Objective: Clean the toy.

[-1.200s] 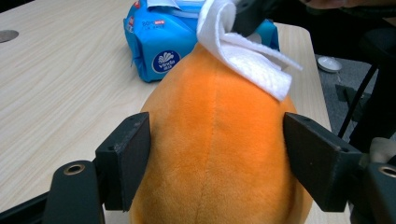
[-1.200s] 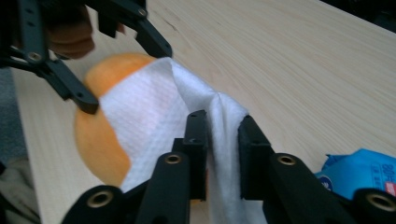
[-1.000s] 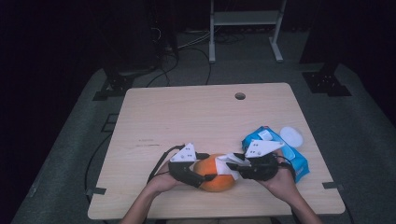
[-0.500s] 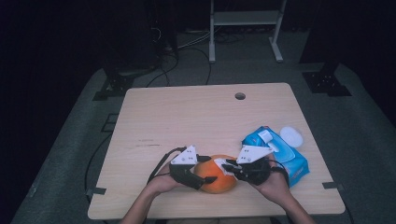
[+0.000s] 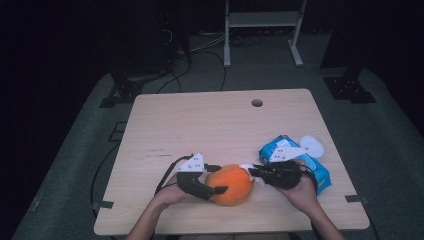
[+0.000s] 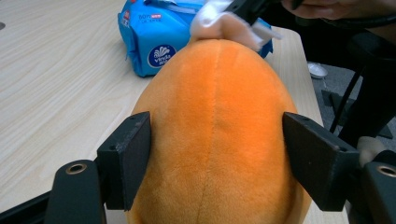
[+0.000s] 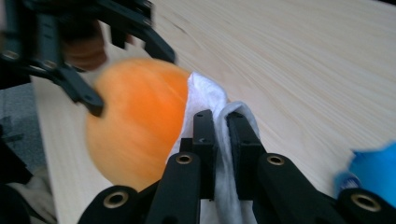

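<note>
An orange plush toy lies near the table's front edge. My left gripper is shut on it, and in the left gripper view its two pads press the toy's sides. My right gripper comes in from the right and its jaws have just been closing; they now pinch a white tissue. The tissue touches the far end of the toy. In the right gripper view my jaws stand nearly together with the tissue between them.
A blue pack of tissues lies at the table's right, partly under my right hand, with a round white piece beside it. The wooden table has a small hole near its far edge. A metal rack and cables stand on the floor beyond.
My right gripper has moved left from over the blue pack to the toy's end, and its jaws have shut on the white tissue. The left gripper and the toy have stayed put.
</note>
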A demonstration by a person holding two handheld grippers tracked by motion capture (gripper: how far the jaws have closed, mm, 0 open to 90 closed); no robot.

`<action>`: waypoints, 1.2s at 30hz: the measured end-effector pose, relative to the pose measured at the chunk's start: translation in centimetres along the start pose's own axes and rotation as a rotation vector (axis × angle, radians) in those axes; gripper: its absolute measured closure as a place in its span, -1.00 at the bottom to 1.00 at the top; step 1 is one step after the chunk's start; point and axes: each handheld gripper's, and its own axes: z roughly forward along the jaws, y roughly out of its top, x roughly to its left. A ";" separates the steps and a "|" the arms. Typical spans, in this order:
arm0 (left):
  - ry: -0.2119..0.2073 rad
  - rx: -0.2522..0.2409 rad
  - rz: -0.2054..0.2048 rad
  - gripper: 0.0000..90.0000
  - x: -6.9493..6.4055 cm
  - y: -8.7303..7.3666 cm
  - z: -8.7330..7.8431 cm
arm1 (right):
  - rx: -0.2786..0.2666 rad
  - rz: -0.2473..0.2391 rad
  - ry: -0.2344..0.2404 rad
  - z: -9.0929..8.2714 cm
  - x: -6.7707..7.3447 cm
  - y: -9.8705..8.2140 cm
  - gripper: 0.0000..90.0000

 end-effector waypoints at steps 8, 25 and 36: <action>-0.009 -0.001 -0.018 -0.41 0.4 -0.4 -0.4 | 0.026 0.039 -0.051 0.2 -1.6 -1.1 0.83; -0.014 0.001 0.038 -0.48 -1.1 0.4 0.8 | 0.022 0.043 -0.006 0.1 -1.5 -0.8 0.83; 0.014 0.014 0.039 -0.67 -1.3 0.7 1.3 | 0.012 -0.048 0.037 0.6 0.9 0.4 0.83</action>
